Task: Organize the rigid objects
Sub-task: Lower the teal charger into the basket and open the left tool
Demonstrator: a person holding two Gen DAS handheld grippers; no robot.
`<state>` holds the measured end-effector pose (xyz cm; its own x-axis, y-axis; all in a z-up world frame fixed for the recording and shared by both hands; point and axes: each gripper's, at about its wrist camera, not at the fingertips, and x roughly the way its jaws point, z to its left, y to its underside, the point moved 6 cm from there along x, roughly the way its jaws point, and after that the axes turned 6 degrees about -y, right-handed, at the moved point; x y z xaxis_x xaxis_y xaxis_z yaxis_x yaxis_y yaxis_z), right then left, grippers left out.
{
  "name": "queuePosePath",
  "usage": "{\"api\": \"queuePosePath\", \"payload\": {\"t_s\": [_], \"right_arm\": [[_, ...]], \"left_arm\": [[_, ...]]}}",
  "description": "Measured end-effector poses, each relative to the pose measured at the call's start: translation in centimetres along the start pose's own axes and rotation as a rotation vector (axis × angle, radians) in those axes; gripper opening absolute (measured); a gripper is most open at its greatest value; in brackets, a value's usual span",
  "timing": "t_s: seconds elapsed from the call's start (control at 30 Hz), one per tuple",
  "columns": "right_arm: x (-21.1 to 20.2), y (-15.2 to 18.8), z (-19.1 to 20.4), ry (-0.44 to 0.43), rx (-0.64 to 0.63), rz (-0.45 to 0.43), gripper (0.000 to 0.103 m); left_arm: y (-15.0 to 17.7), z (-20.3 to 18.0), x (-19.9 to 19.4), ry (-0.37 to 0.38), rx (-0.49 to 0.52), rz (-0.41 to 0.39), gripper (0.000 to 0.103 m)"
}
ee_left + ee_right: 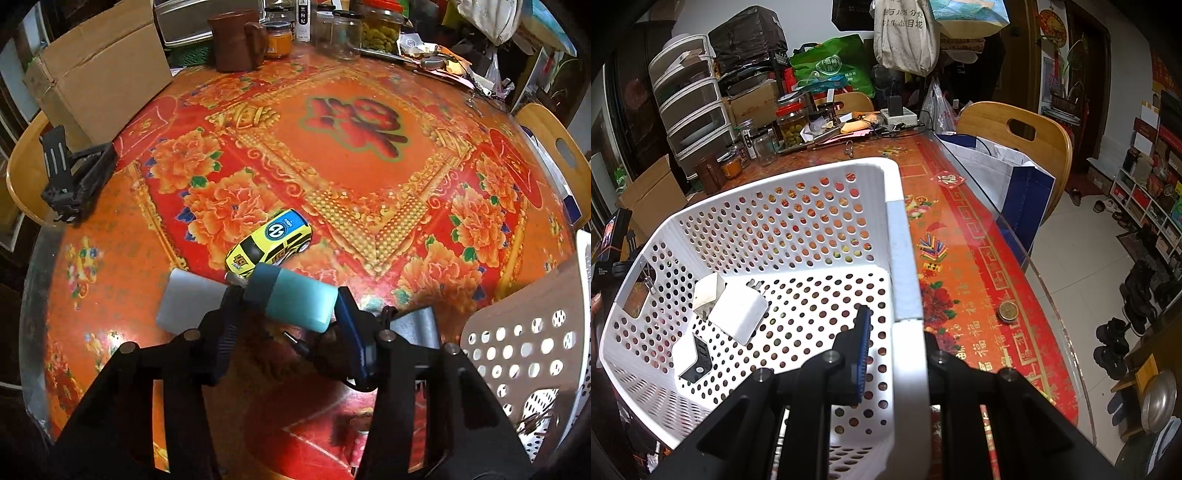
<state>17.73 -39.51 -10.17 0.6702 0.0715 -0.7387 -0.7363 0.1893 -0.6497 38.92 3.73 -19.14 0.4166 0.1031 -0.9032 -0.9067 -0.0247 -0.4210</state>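
Note:
My left gripper (284,306) is shut on a teal block with a dark band (295,297) and holds it just above the table. A grey flat block (188,301) lies beside it to the left. A yellow toy car (271,240) sits on the table just beyond the teal block. My right gripper (897,343) is shut on the right rim of the white perforated basket (901,251). Inside the basket lie two white chargers (738,310) and a white and black power adapter (692,354).
The basket's corner shows at the right in the left wrist view (532,350). A cardboard box (99,77), a black stand (74,177), jars (380,27) and a brown mug (236,40) line the far edge. A coin-like disc (1007,311) lies right of the basket. Wooden chairs (1015,136) stand around the table.

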Motion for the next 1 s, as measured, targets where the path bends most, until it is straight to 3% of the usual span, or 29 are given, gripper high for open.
{"api": "queuePosePath", "payload": {"t_s": [0.47, 0.8, 1.0], "right_arm": [[0.0, -0.1, 0.1, 0.0, 0.0, 0.001, 0.014], [0.0, -0.1, 0.1, 0.0, 0.0, 0.001, 0.014], [0.0, -0.1, 0.0, -0.001, 0.002, 0.001, 0.014]], "left_arm": [[-1.2, -0.2, -10.1, 0.028, 0.007, -0.186, 0.047], [1.7, -5.2, -20.5, 0.122, 0.097, -0.345, 0.047], [5.8, -10.7, -23.4, 0.193, 0.219, -0.351, 0.047]]}}
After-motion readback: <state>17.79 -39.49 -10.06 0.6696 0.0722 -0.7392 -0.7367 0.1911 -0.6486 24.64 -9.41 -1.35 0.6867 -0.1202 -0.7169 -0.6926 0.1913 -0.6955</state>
